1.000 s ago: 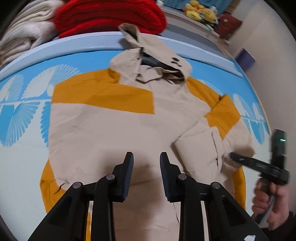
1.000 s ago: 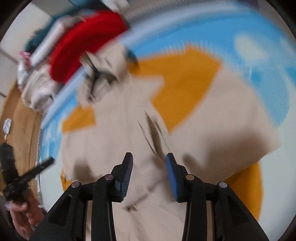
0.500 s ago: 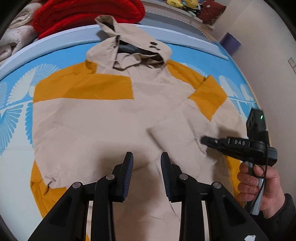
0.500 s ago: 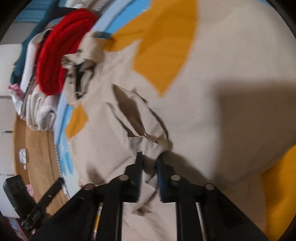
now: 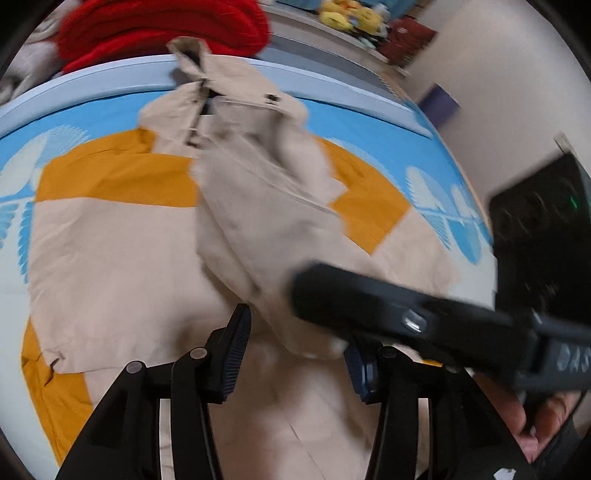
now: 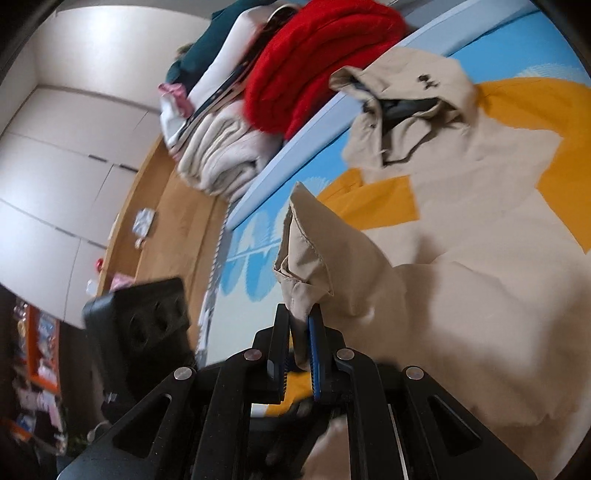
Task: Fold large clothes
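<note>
A beige jacket [image 5: 110, 266] with mustard panels lies spread flat on a blue patterned mat [image 5: 92, 118], its hood [image 5: 229, 99] at the far edge. My right gripper [image 6: 299, 325] is shut on the cuff of one beige sleeve [image 6: 332, 251] and holds it up off the jacket [image 6: 480, 258]. In the left wrist view that raised sleeve [image 5: 258, 221] hangs across the jacket's middle, with its cuff end dangling between the fingers of my left gripper [image 5: 299, 363]. The left jaws are opening and their pads do not press on the cloth.
Folded clothes are stacked beyond the mat's far rim: a red knit [image 6: 321, 55] and cream fabric [image 6: 221, 151]. A wooden floor [image 6: 173, 221] runs beside the mat. A hand [image 5: 524, 417] grips the right tool at the lower right. Yellow plush toys [image 5: 347, 14] sit far back.
The right gripper closed on the sleeve cuff, then lifted it and carried it left over the jacket's middle. The left jaws have widened. The left view has shifted little.
</note>
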A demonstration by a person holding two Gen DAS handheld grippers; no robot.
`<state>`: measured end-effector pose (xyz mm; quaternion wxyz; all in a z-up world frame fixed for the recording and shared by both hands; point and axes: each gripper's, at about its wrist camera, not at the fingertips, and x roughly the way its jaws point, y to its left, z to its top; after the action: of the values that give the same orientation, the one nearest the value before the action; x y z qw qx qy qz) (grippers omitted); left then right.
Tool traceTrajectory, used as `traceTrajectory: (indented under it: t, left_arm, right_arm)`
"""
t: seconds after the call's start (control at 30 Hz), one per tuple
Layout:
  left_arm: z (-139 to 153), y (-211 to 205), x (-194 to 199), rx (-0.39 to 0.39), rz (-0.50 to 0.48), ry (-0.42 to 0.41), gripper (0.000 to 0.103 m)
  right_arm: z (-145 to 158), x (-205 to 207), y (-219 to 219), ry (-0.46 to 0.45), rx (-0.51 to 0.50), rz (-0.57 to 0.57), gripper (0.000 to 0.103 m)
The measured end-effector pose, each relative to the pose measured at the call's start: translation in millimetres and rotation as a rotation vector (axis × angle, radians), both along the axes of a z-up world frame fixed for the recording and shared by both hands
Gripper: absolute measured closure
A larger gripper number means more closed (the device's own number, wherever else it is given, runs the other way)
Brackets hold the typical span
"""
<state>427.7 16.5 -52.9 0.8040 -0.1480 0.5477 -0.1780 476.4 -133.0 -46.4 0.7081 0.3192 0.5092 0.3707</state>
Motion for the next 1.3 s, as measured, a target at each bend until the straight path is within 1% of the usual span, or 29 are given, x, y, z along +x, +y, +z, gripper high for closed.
traceTrajectory:
  t: [0.03,0.07,0.1,0.2,0.3,0.37,0.4,0.43,0.47,0.5,0.53,0.57,0.63,0.7,0.77,0.8,0.83,0.87,0.9,0.93,1.0,1.07,1.1,1.13,1.17,1.2,1.23,1.27,1.3]
  left_arm:
    - [-2,3,3,-0.003,0.012,0.007,0.076]
    - [-4,6,4,-0.003,0.028,0.016,0.084]
    - [-6,9,6,0.008,0.041,0.021,0.088]
    - [-12,27,8,0.037,0.107,0.047,0.092]
    - [-17,52,11,0.036,0.190,0.090,0.092]
    - [-25,78,14,0.017,0.280,0.133,0.087]
    - [-28,90,15,-0.019,0.316,0.155,0.085]
    - [-33,102,17,-0.060,0.351,0.188,0.074]
    - [-39,113,17,-0.110,0.377,0.217,0.068]
    - [-43,123,17,-0.163,0.402,0.238,0.060]
    - [-46,129,17,-0.193,0.419,0.251,0.058]
    - [-51,138,17,-0.225,0.449,0.272,0.058]
    - [-60,149,18,-0.244,0.491,0.306,0.057]
    - [-69,156,19,-0.224,0.527,0.334,0.060]
    - [-75,164,16,-0.197,0.593,0.355,0.060]
    - [-77,168,13,-0.196,0.622,0.360,0.070]
    - [-77,170,12,-0.190,0.634,0.358,0.092]
    - [-74,171,12,-0.173,0.630,0.342,0.094]
    - [-66,171,14,-0.148,0.617,0.303,0.095]
    - [-55,172,16,-0.115,0.601,0.249,0.096]
    - [-24,170,19,-0.012,0.573,0.106,0.096]
    - [-5,173,19,0.063,0.573,0.017,0.093]
    - [-4,176,19,0.075,0.583,0.013,0.086]
    - [-9,181,19,0.065,0.592,0.034,0.082]
    - [-16,184,21,0.073,0.594,0.069,0.078]
    - [-24,189,21,0.112,0.612,0.113,0.075]
    - [-26,193,20,0.135,0.637,0.126,0.076]
    - [-27,204,14,0.167,0.691,0.133,0.076]
    - [-26,212,11,0.176,0.730,0.135,0.076]
  right_arm:
    - [0,0,0,0.001,-0.003,0.004,0.090]
    - [0,-1,-1,0.005,-0.012,0.001,0.088]
    - [-2,-2,-3,0.008,-0.019,-0.005,0.088]
    - [-4,0,-14,0.009,-0.064,-0.050,0.085]
    - [-3,1,-34,0.000,-0.144,-0.143,0.081]
    - [-12,3,-51,0.042,-0.208,-0.225,0.080]
    - [-20,4,-60,0.081,-0.254,-0.272,0.080]
    - [-30,5,-71,0.127,-0.297,-0.320,0.080]
    - [-41,5,-80,0.184,-0.356,-0.352,0.080]
    - [-49,6,-84,0.219,-0.397,-0.363,0.080]
    - [-59,6,-89,0.260,-0.427,-0.376,0.080]
    - [-66,5,-94,0.290,-0.430,-0.384,0.080]
    - [-77,3,-100,0.338,-0.425,-0.387,0.080]
    - [-78,2,-101,0.340,-0.425,-0.386,0.080]
    - [-74,2,-103,0.330,-0.422,-0.390,0.080]
    - [-72,2,-105,0.324,-0.421,-0.395,0.080]
    - [-70,3,-106,0.317,-0.421,-0.402,0.080]
    - [-67,3,-107,0.311,-0.422,-0.408,0.080]
    - [-64,3,-112,0.303,-0.426,-0.422,0.080]
    - [-63,3,-117,0.300,-0.430,-0.439,0.080]
    - [-59,4,-125,0.297,-0.438,-0.473,0.080]
    - [-56,3,-136,0.291,-0.449,-0.516,0.080]
    - [-56,3,-140,0.288,-0.456,-0.530,0.080]
    - [-55,3,-144,0.286,-0.466,-0.547,0.080]
    - [-56,3,-148,0.288,-0.477,-0.561,0.080]
    - [-59,5,-150,0.296,-0.483,-0.568,0.080]
    - [-64,6,-155,0.318,-0.490,-0.579,0.080]
    - [-72,6,-163,0.355,-0.504,-0.595,0.080]
    - [-77,5,-168,0.380,-0.521,-0.608,0.080]
